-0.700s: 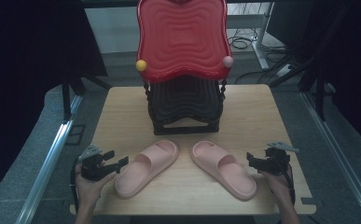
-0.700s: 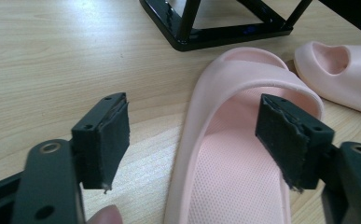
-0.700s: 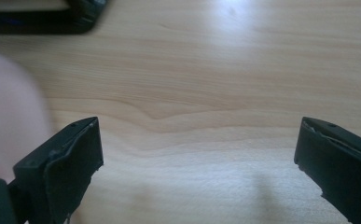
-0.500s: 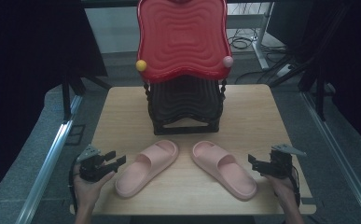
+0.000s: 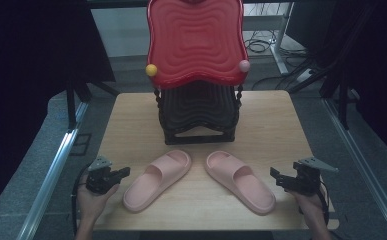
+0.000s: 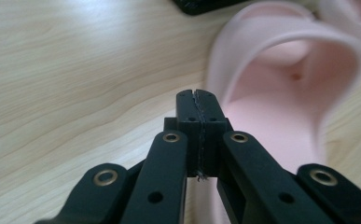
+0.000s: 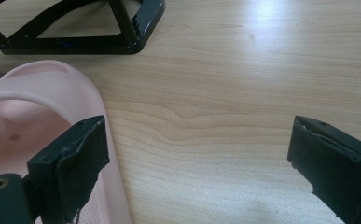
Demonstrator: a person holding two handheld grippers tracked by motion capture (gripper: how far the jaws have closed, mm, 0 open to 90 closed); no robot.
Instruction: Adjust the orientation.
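Observation:
Two pink slippers lie on the wooden table [image 5: 276,120], toes fanned apart toward the near edge. My left gripper [image 5: 125,172] rests at the table's near left, shut with nothing between its jaws, its tip just left of the left slipper [image 5: 156,179]. In the left gripper view the closed left gripper [image 6: 198,95] points at that slipper's [image 6: 281,116] strap opening. My right gripper [image 5: 275,176] stands open just right of the right slipper [image 5: 241,181]. The right gripper view has the right gripper [image 7: 199,140] wide apart over bare wood, the slipper [image 7: 38,81] beside its left pad.
A stack of black stools [image 5: 198,112] stands at the table's middle back, with a red wavy panel [image 5: 196,42] upright on top and a yellow ball [image 5: 151,70] and a pink ball [image 5: 244,65] at its corners. The stack's black base [image 7: 75,44] lies behind the slippers.
My right gripper has drifted a little to the right and toward the near edge. The left gripper and both slippers have stayed put.

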